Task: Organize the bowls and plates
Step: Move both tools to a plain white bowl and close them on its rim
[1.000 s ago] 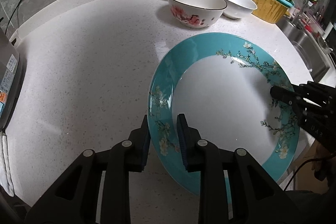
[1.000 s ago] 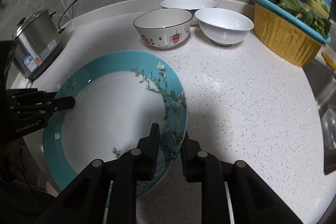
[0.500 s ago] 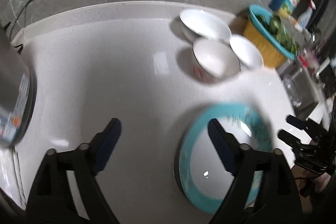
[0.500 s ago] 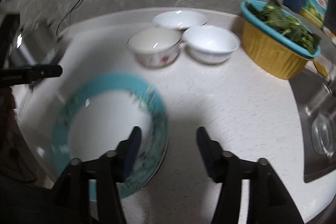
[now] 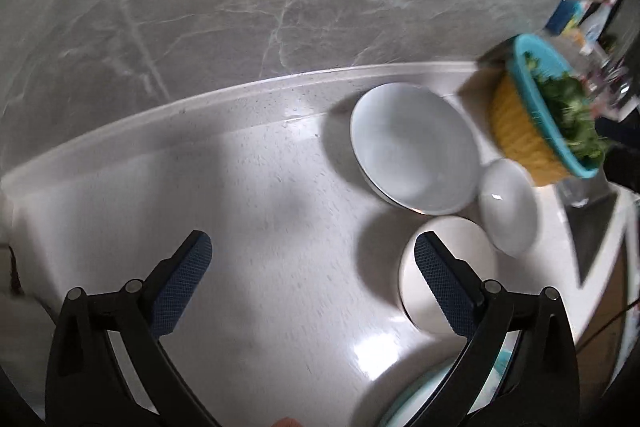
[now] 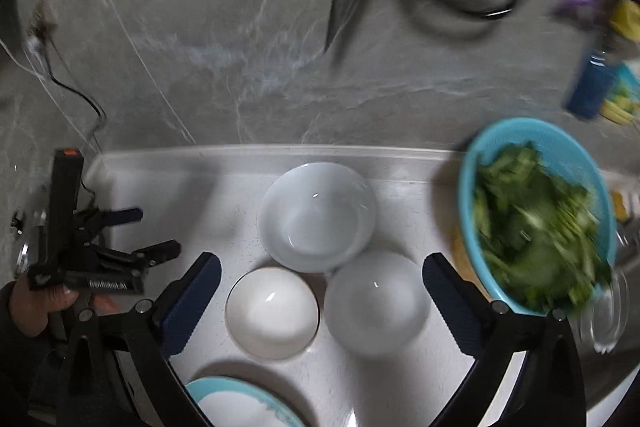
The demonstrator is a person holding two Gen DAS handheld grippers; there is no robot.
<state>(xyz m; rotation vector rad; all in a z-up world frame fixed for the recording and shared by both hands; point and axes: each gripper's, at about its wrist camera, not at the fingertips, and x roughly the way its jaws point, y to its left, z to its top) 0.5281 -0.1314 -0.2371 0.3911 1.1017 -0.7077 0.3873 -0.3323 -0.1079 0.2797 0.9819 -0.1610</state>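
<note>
Bowls are clustered on the counter (image 6: 224, 195) near the back wall: a wide white bowl (image 6: 316, 213) behind, a cream bowl (image 6: 272, 313) and a small white bowl (image 6: 376, 305) in front, framed between the right gripper's (image 6: 320, 275) opening, empty jaws. The left gripper (image 5: 312, 255), likewise opening and empty, is offset leftward. The teal plate (image 6: 240, 403) lies nearest; the greens basket (image 6: 536, 211) crowds the right, though blur leaves gaps uncertain.
</note>
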